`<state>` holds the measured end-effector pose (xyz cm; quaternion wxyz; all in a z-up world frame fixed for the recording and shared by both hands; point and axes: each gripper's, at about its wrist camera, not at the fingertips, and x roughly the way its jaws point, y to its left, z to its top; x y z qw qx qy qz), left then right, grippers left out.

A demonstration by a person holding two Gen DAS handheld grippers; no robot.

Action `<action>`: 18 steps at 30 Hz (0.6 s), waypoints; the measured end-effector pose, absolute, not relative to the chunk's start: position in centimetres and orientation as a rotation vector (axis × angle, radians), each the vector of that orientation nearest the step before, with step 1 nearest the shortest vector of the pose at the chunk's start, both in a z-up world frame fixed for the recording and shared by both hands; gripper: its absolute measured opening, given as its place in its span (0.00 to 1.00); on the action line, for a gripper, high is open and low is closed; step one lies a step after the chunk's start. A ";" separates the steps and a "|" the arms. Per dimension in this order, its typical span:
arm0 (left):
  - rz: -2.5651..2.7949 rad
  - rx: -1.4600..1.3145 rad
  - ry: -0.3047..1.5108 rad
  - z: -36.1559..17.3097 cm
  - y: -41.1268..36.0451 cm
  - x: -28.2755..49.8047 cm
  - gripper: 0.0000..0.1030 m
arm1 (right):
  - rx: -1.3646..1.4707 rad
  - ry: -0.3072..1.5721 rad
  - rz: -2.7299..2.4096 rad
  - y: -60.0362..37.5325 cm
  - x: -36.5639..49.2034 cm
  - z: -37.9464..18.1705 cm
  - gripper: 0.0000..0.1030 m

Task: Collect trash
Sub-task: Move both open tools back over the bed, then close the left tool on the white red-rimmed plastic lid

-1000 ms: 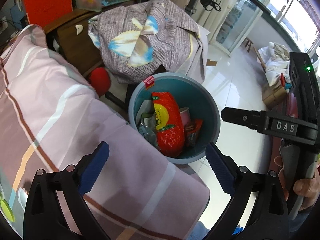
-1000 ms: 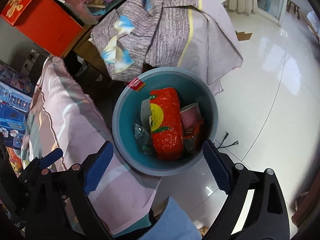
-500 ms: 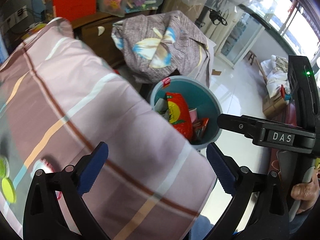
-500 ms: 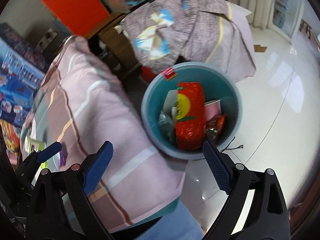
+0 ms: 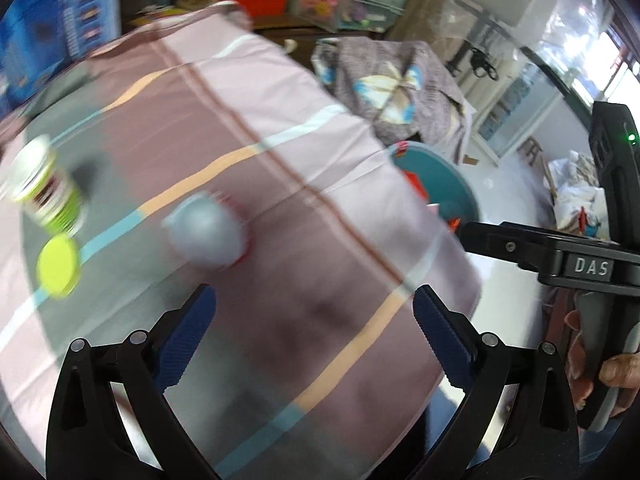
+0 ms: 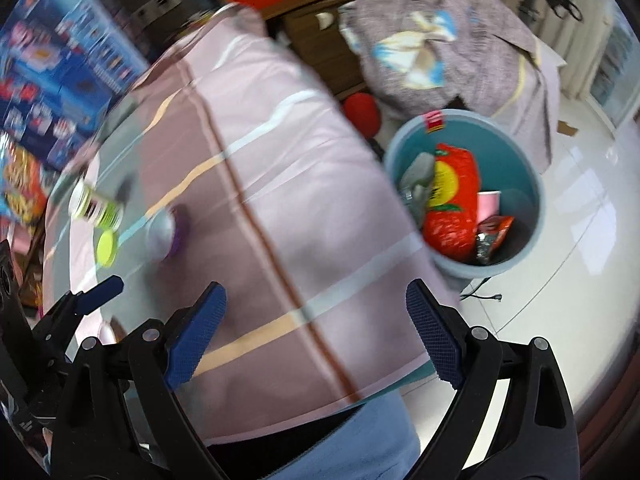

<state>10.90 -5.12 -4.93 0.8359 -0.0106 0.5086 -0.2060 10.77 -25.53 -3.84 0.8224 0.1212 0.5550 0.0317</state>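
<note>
A blue trash bin [image 6: 532, 216] stands on the floor right of the table, holding a red snack bag [image 6: 450, 200] and other wrappers; its rim also shows in the left wrist view [image 5: 460, 176]. On the pink striped tablecloth [image 5: 280, 208] lie a blurred silver wrapper [image 5: 206, 232], a green-and-white can [image 5: 44, 192] and a yellow-green lid [image 5: 58, 264]. They also show in the right wrist view: wrapper [image 6: 160, 232], can [image 6: 96, 206], lid [image 6: 107, 246]. My left gripper [image 5: 314, 328] is open and empty above the cloth. My right gripper [image 6: 316, 320] is open and empty.
A grey patterned cloth [image 6: 448, 40] covers furniture behind the bin. Blue printed boxes [image 6: 60, 76] stand at the table's far left. A red ball [image 6: 360, 114] lies on the floor. The white tiled floor [image 6: 592, 208] spreads to the right.
Both grippers have swung left, away from the bin and over the table. The silver wrapper, can and lid have come into view. Both grippers stay open.
</note>
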 end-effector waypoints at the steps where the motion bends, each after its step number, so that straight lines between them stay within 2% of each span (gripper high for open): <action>1: -0.419 -0.027 1.078 -5.0 -4.1 10.4 0.96 | 0.248 1.182 0.078 -24.8 10.5 -3.9 0.85; 12: -0.188 -0.090 1.068 -5.6 6.1 5.0 0.96 | 0.136 1.211 0.213 -16.3 7.2 -4.6 0.85; 18: -0.104 -0.146 1.104 -7.2 8.5 3.8 0.96 | 0.082 1.208 0.254 -14.5 5.9 -4.8 0.85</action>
